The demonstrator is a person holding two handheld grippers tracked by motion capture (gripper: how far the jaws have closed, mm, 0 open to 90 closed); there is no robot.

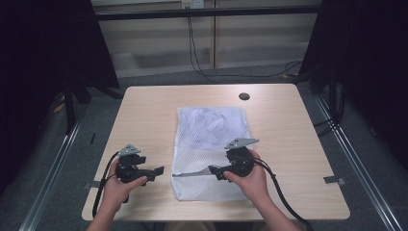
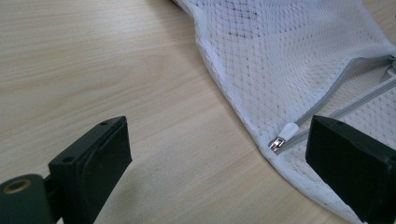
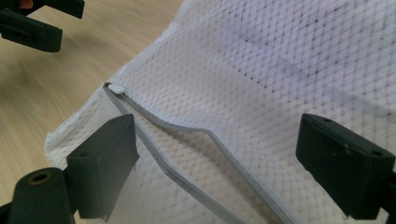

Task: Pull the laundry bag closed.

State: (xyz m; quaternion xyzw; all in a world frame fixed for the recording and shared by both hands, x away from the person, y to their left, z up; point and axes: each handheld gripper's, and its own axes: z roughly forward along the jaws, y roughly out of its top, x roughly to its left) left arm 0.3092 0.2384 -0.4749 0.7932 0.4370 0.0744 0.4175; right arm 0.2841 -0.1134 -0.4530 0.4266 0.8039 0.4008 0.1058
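Bag: we see a white mesh laundry bag (image 1: 211, 149) lying flat at the middle of the table (image 1: 144, 120), something bluish and patterned dimly visible through the net at its far half.
Zipper: a grey zipper (image 3: 187, 130) runs across the near end, its two sides parted; the slider with a white pull (image 2: 284, 135) sits at the bag's left edge.
Left gripper (image 1: 153, 172): jaws apart, holding nothing, over bare wood just beside the bag's left edge, pointing toward the slider.
Right gripper (image 1: 214, 172): jaws wide, nothing between the pads, hovering over the open zipper.
Handling, our judgement: light, limp, no stiffness; the net will drape and bunch when lifted, and single threads could snag on a jaw corner.
Where to grip: we would take the taped zipper edge or the hemmed border, which look firmer than the net; for closing, the small white pull, with the other gripper pinning the corner.
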